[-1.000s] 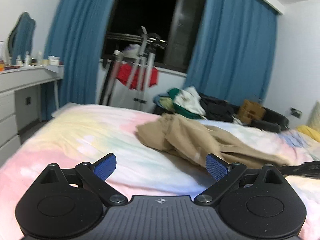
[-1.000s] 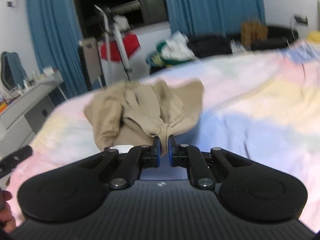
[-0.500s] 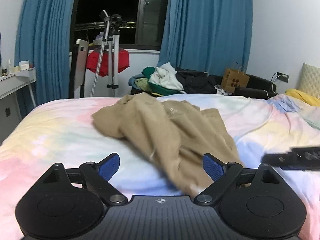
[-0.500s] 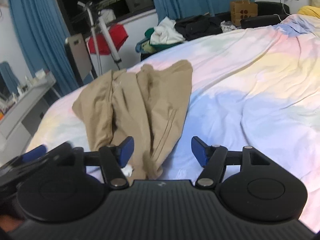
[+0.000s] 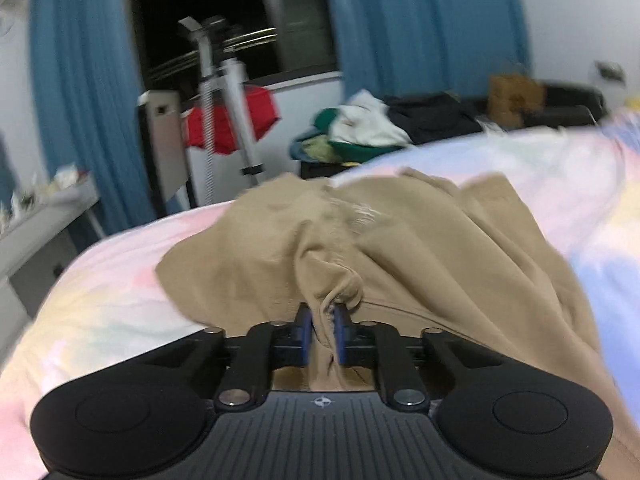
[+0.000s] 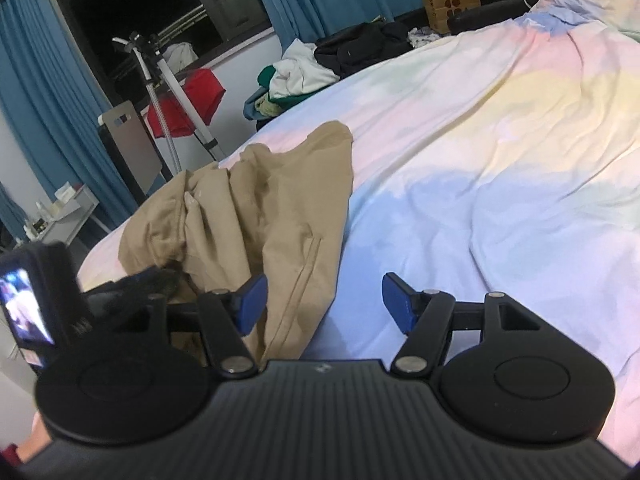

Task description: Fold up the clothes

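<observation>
Crumpled tan cotton trousers (image 5: 400,248) lie in a heap on the pastel tie-dye bed cover (image 6: 500,152), straight ahead of both tools. The left tool (image 5: 322,330) is closing, its blue pads pressing together on a gathered ridge of the tan fabric at the garment's near edge; cloth bunches up between them and runs back under the tool. The right tool (image 6: 320,304) stands spread, nothing between its pads, with the trousers' near right edge just ahead of its left pad and bare bed cover ahead of its right one.

Seen from the right tool, the garment's long axis runs away from the tool and slightly rightward, ending in a rounded far corner; a long seam or pocket line follows the same direction. Which end is waistband and which is leg I cannot tell.

Risks from here, as I judge them: the left pinch looks to hold a thick, puckered bundle rather than a single edge, so lifting may drag several layers together and leave the heap twisted instead of spread. A shallow bite could also slip free under the cloth's weight. With the right tool holding nothing, a one-sided pull would swing the trousers round and skew them.

Beyond the bed stand blue curtains (image 6: 36,120), a white drying rack (image 6: 176,92) and a clothes pile (image 6: 300,76)
</observation>
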A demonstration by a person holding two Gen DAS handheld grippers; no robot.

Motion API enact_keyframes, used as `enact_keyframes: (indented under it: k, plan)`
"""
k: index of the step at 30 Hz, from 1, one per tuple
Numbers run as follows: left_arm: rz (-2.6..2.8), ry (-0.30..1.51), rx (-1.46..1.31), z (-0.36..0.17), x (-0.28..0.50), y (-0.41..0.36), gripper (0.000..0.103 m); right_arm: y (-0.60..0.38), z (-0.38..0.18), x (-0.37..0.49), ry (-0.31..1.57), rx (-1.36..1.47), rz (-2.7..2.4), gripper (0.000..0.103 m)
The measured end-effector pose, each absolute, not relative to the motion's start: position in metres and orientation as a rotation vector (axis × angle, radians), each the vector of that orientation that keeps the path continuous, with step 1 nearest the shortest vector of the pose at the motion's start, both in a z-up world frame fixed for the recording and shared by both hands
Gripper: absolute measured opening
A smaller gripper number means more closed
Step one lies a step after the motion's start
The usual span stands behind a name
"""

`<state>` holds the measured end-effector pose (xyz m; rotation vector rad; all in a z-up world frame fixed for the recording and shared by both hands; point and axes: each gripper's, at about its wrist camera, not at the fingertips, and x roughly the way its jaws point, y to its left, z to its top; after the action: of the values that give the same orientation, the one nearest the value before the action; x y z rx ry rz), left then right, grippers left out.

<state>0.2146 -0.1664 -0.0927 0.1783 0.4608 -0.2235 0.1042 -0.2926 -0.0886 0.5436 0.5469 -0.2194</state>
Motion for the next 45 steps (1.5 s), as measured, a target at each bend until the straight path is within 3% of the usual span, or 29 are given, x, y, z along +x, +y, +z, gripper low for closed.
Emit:
enact_keyframes:
  k: [8, 17, 23, 25, 30, 32, 33, 34, 36, 45]
  plan:
    - [-0.167, 0.479, -0.042, -0.062, 0.183, -0.072, 0.009, -0.282, -0.082, 0.105, 0.525, 0.468, -0.219, 0.066]
    - [-0.145, 0.592, 0.039, -0.087, 0.161, -0.007, 0.013, -0.266, -0.077, 0.104, 0.543, 0.435, -0.155, 0.066]
    - [-0.216, 0.496, 0.092, -0.068, 0.13, -0.019, 0.027, -0.253, -0.074, 0.103, 0.541, 0.403, -0.098, 0.066]
    - [-0.266, 0.471, 0.121, -0.064, 0.128, -0.037, 0.044, -0.251, -0.075, 0.106, 0.543, 0.399, -0.09, 0.066]
    - [-0.333, 0.481, 0.211, -0.078, 0.134, -0.07, 0.047, -0.245, -0.081, 0.112, 0.561, 0.383, -0.069, 0.066]
    - [-0.314, 0.53, 0.209, -0.089, 0.148, -0.076, 0.045, -0.242, -0.084, 0.116, 0.568, 0.369, -0.064, 0.066]
    - [-0.302, 0.553, 0.204, -0.094, 0.154, -0.076, 0.04, -0.241, -0.085, 0.117, 0.572, 0.362, -0.061, 0.066]
    - [-0.292, 0.568, 0.197, -0.097, 0.157, -0.075, 0.024, -0.24, -0.086, 0.119, 0.576, 0.355, -0.058, 0.066]
    - [-0.275, 0.594, 0.182, -0.101, 0.161, -0.071, 0.006, -0.237, -0.087, 0.121, 0.575, 0.344, -0.051, 0.066]
    - [-0.349, 0.481, 0.114, -0.049, 0.107, -0.038, 0.001, -0.218, -0.08, 0.116, 0.526, 0.246, 0.013, 0.066]
